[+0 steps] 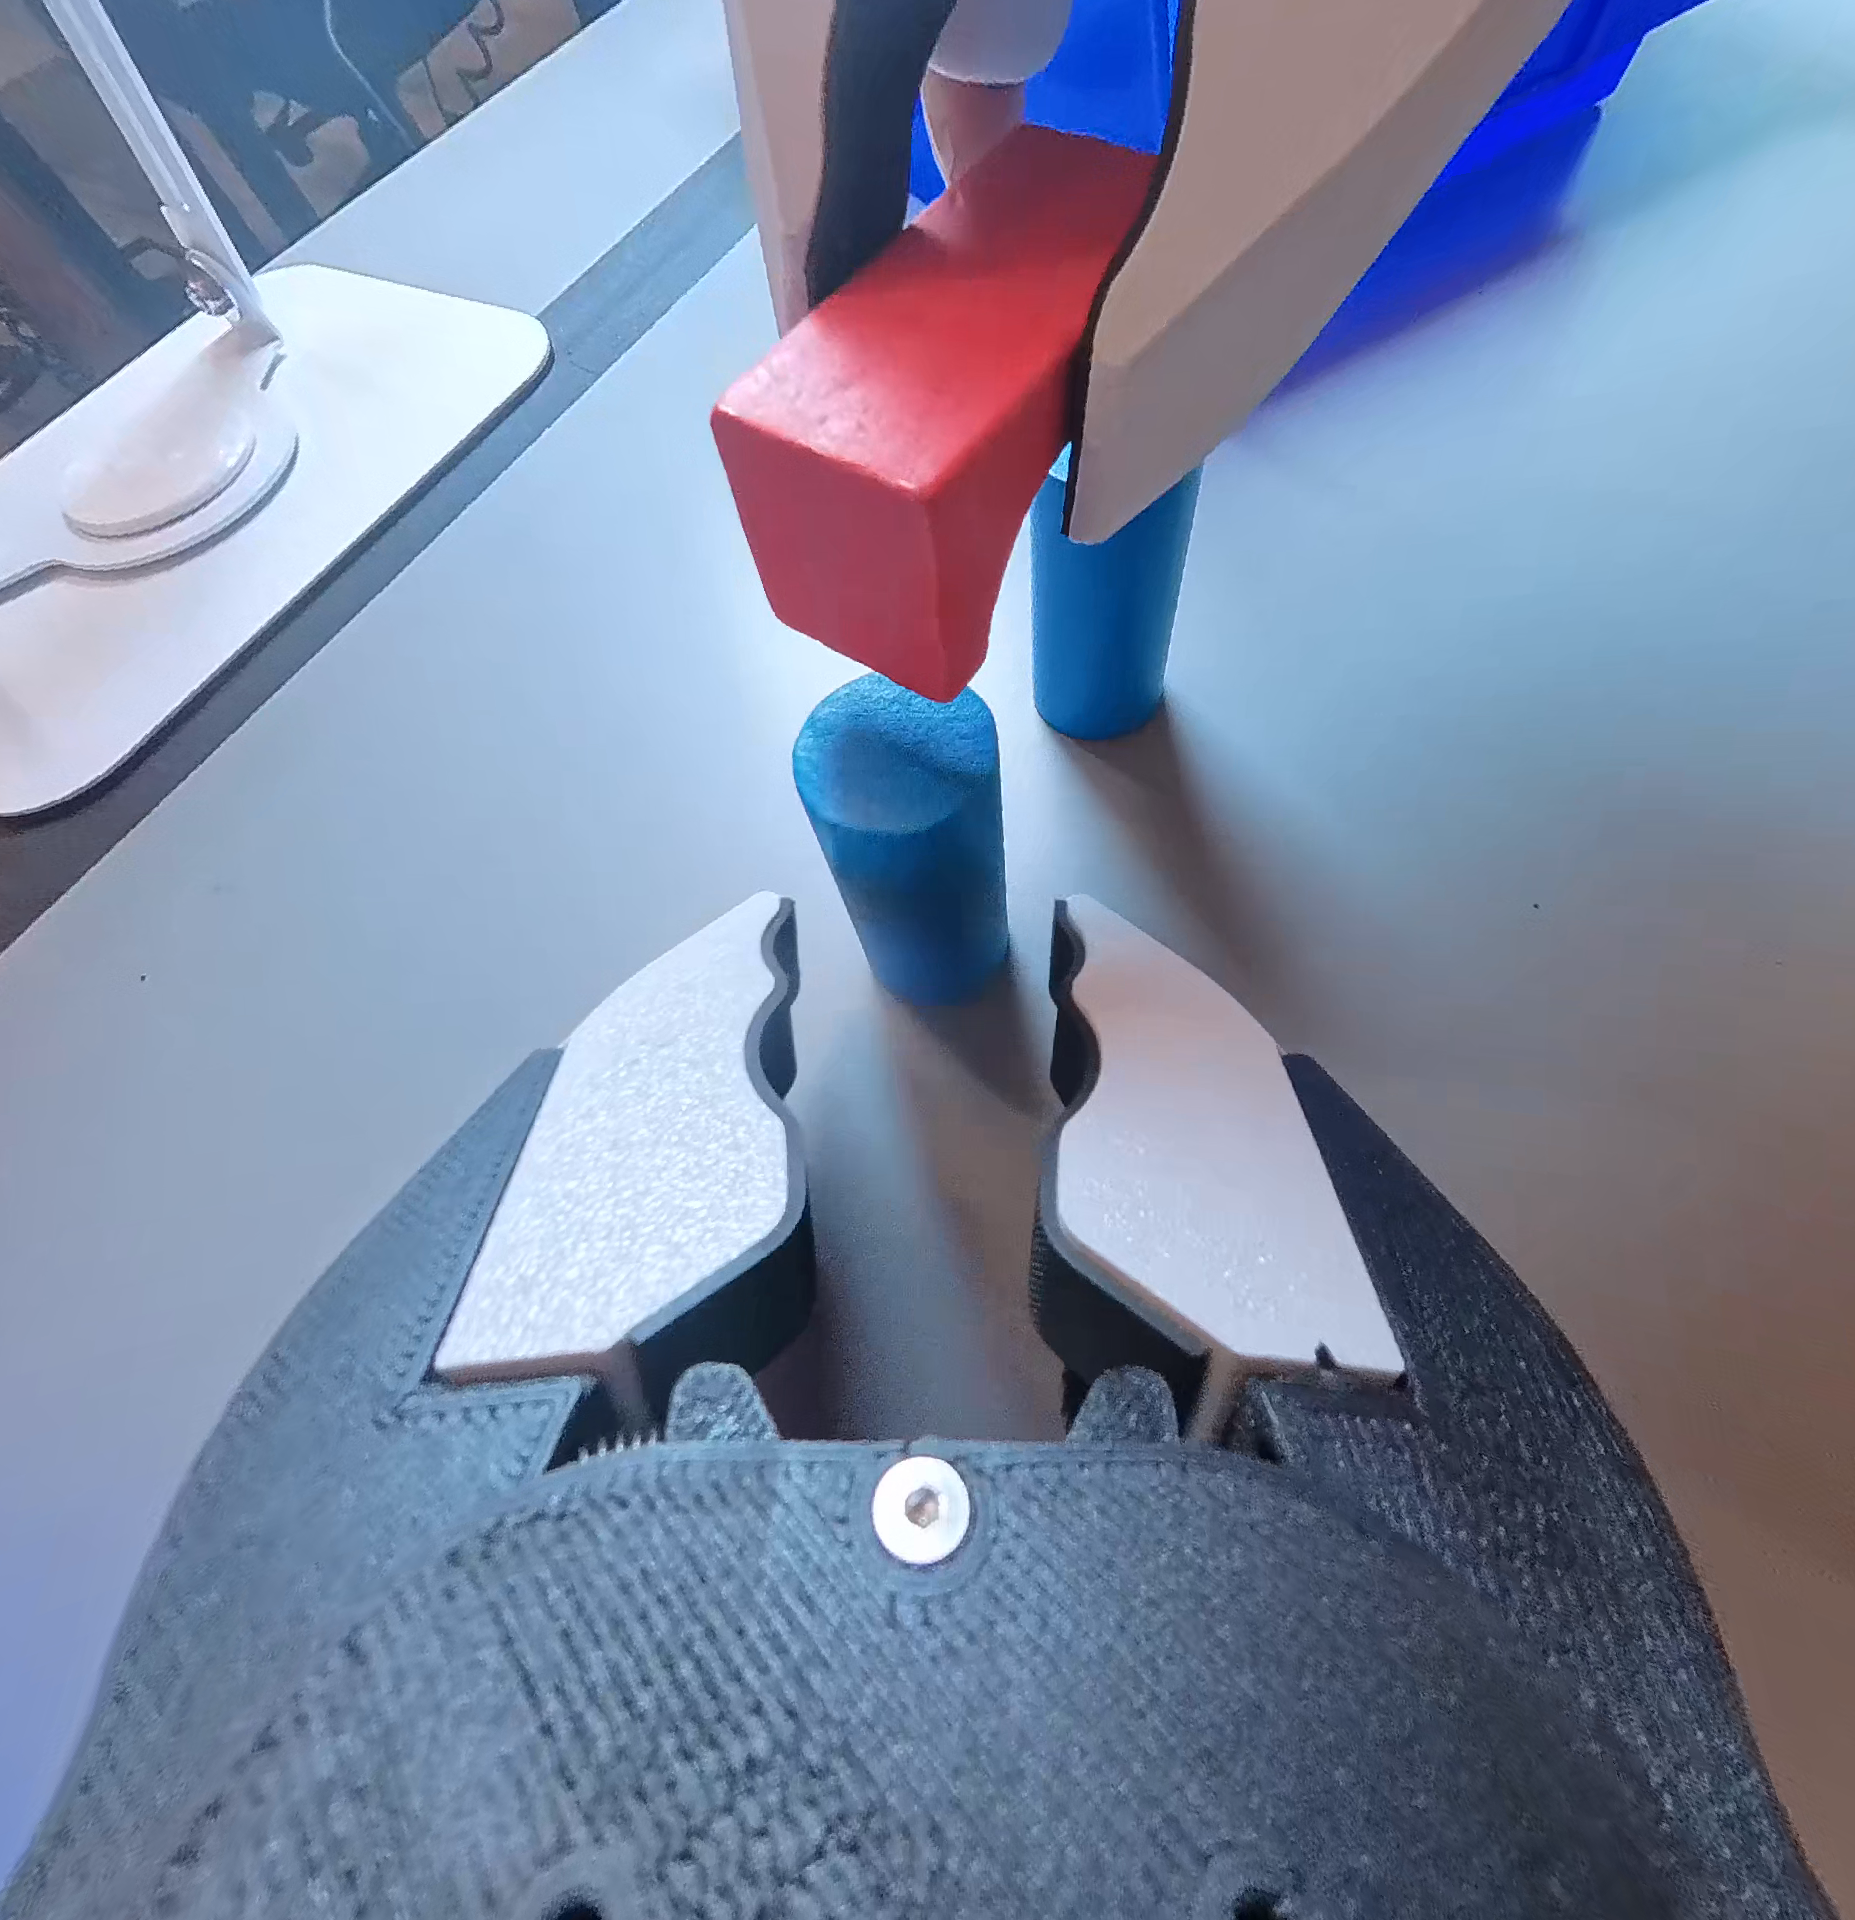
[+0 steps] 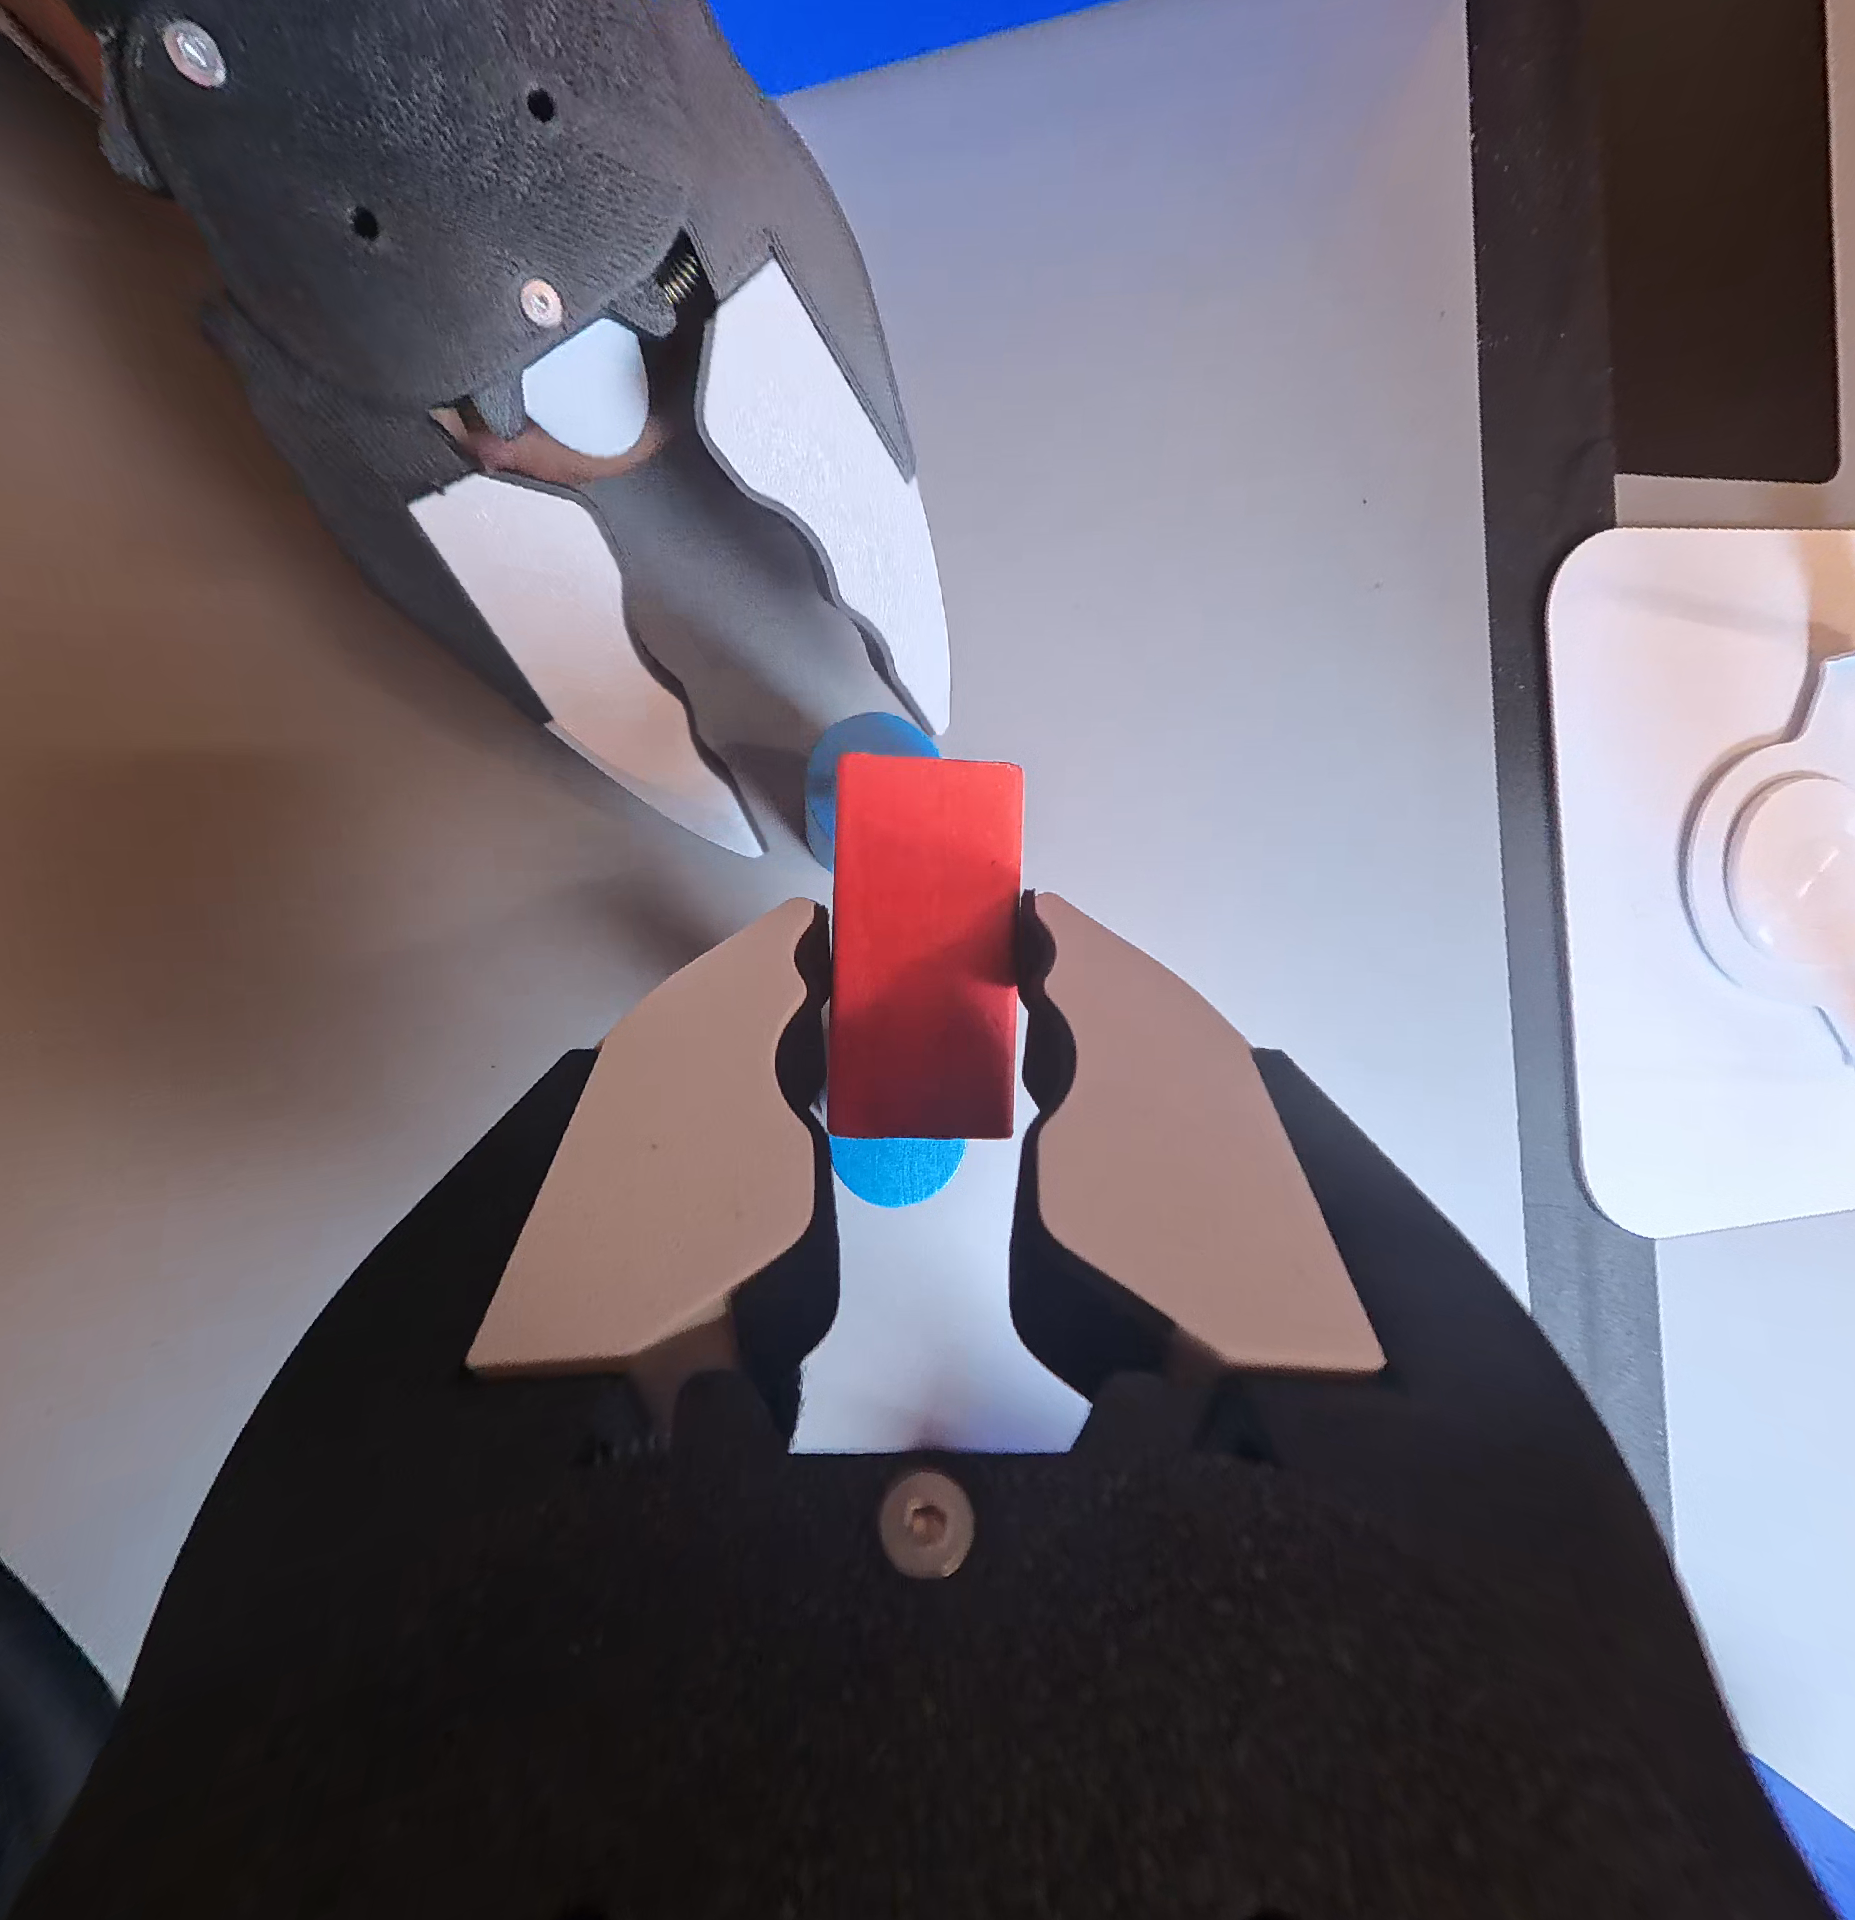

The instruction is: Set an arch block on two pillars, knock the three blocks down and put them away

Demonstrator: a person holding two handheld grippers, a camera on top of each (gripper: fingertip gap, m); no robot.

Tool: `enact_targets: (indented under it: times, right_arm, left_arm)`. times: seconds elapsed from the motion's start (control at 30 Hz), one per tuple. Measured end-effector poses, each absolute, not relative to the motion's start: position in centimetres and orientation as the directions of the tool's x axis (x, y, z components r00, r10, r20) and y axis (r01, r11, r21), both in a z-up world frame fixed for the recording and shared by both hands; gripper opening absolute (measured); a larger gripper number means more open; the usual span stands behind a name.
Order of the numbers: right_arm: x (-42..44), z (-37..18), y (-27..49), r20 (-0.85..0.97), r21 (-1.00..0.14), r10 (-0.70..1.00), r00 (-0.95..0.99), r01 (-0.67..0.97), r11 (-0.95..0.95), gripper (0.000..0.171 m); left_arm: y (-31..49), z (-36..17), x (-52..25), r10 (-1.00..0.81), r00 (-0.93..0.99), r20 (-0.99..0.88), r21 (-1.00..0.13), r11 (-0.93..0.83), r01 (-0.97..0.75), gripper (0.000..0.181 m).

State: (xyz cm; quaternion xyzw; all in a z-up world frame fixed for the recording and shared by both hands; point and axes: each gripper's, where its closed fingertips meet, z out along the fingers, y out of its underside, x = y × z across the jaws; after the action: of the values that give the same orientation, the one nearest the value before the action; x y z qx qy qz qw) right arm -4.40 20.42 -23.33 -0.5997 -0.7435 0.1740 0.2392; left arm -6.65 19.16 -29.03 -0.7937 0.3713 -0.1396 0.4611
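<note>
My right gripper (image 2: 923,914) is shut on the red arch block (image 2: 923,945) and holds it from above, just over two upright blue cylinder pillars. In the left wrist view the red arch block (image 1: 881,457) hangs tilted in the right gripper (image 1: 938,416), its near end just above the near pillar (image 1: 907,842); the far pillar (image 1: 1105,613) stands behind it. In the right wrist view the pillars show as blue rims: one (image 2: 897,1169) below the block, one (image 2: 824,790) beyond it. My left gripper (image 1: 923,935) is open and empty, low at the near pillar; it also shows in the right wrist view (image 2: 850,790).
A white lamp base (image 1: 227,499) sits on a dark strip at the table's left side; it also shows in the right wrist view (image 2: 1723,883). A blue container (image 1: 1422,239) stands behind the right gripper. The grey table (image 1: 1525,935) lies around the pillars. The grippers' ends are close to 7 centimetres from one another.
</note>
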Motion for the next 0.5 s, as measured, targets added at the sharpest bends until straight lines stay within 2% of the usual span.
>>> enact_targets:
  times: [0.13,0.27,0.5]
  right_arm:
    - [-4.2,-23.7,20.6,0.145,-0.545,0.975,-0.169,0.809,0.221,0.035]
    - [-4.1,-23.9,20.7,0.141,-0.553,0.974,-0.175,0.803,0.224,0.035]
    - [-3.9,-24.1,20.8,0.14,-0.564,0.974,-0.176,0.795,0.224,0.035]
  left_arm:
    - [18.4,-28.1,-7.0,-0.704,0.697,-0.14,-0.857,-0.267,-0.441,0.049]
    - [17.1,-26.7,-7.3,-0.684,0.708,-0.175,-0.895,-0.188,-0.404,0.038]
    - [14.8,-24.4,-6.0,-0.692,0.712,-0.119,-0.952,-0.124,-0.28,0.038]
